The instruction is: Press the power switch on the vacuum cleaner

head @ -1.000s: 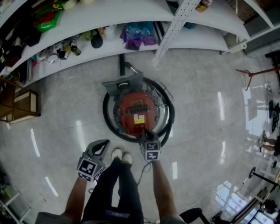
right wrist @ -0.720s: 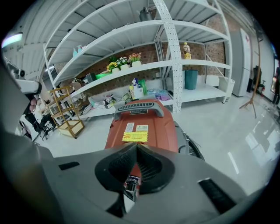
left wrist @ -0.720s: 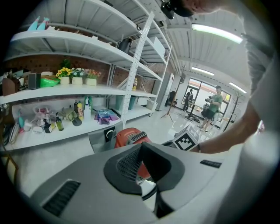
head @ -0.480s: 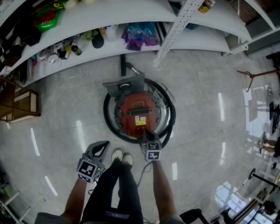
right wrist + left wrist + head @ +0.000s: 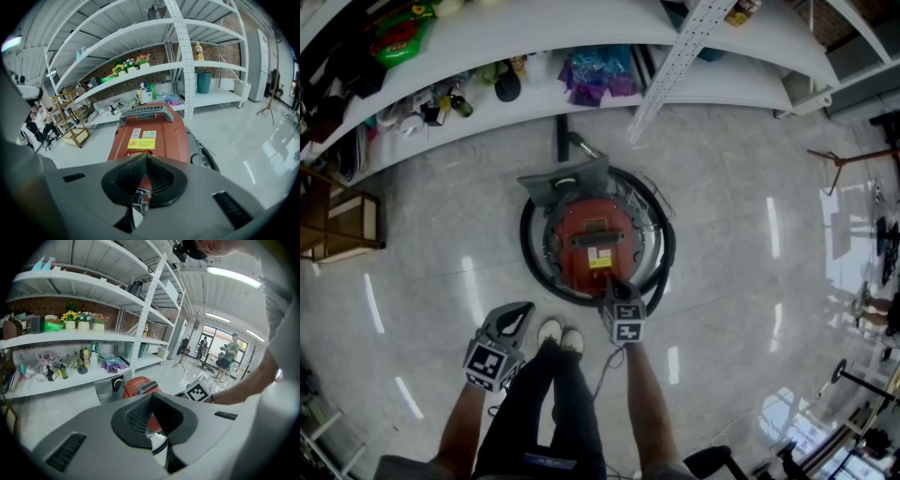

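Observation:
The red vacuum cleaner (image 5: 595,239) stands on the floor in front of me, with its black hose (image 5: 667,246) coiled round it. A yellow label (image 5: 141,143) and a grey handle (image 5: 146,111) show on its top in the right gripper view. My right gripper (image 5: 610,283) is shut, its tip down at the near end of the red body (image 5: 150,136); the switch itself is hidden behind the jaws. My left gripper (image 5: 521,311) is shut too and holds nothing. It hangs over the floor to the left of my shoes, and in its own view the vacuum (image 5: 138,386) lies beyond its tips (image 5: 151,397).
A long white shelf (image 5: 581,89) behind the vacuum holds bottles, a purple bag (image 5: 595,73) and other items. A wooden crate (image 5: 342,220) stands at the left. A thin cord (image 5: 605,367) runs on the floor by my shoes (image 5: 561,335). People stand far off (image 5: 227,357).

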`<action>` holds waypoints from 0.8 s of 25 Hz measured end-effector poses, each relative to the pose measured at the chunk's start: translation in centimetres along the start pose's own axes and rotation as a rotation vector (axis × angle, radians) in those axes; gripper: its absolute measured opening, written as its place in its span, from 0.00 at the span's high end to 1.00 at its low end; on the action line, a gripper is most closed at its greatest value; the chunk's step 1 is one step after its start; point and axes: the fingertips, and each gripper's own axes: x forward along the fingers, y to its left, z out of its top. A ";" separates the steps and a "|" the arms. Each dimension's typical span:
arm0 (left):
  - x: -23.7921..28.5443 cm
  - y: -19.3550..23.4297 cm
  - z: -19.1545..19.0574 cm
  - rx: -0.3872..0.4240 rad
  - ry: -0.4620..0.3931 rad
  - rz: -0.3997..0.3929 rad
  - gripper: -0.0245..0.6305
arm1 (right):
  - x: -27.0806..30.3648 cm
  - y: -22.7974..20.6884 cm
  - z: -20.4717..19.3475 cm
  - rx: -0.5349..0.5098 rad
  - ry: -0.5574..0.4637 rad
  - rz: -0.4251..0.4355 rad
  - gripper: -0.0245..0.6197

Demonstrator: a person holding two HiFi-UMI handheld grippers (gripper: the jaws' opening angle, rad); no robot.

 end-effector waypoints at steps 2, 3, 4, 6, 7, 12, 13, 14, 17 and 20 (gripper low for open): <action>0.0 0.0 -0.1 -0.005 0.005 0.003 0.95 | 0.1 0.0 -0.1 0.006 0.000 -0.001 0.94; 0.0 0.0 -0.2 -0.004 0.007 0.004 0.95 | 0.1 -0.1 -0.1 0.010 -0.002 -0.002 0.94; 0.0 0.0 -0.2 -0.003 0.007 0.004 0.95 | 0.2 -0.2 -0.2 0.013 -0.003 -0.002 0.94; 0.1 -0.1 -0.2 -0.004 0.005 0.005 0.95 | 0.2 -0.3 -0.2 0.019 -0.005 -0.001 0.94; 0.1 -0.1 -0.3 -0.002 0.005 0.005 0.95 | 0.3 -0.3 -0.3 0.022 -0.005 0.000 0.94; 0.1 -0.4 -0.7 0.011 0.013 -0.005 0.95 | 0.3 -0.4 -0.2 0.015 -0.003 0.005 0.94; 0.1 -0.4 -0.7 0.014 0.015 -0.007 0.95 | 0.3 -0.4 -0.2 0.021 -0.004 0.006 0.94; 0.1 -0.5 -0.8 0.021 0.017 -0.010 0.95 | 0.3 -0.4 -0.2 0.028 -0.006 0.006 0.94; 0.2 -0.6 -1.0 0.037 0.021 -0.017 0.95 | 0.4 -0.4 -0.3 0.046 -0.006 0.002 0.94; 0.1 -1.0 -0.6 0.030 0.015 -0.012 0.95 | 0.6 -0.9 -1.2 0.062 0.001 -0.006 0.94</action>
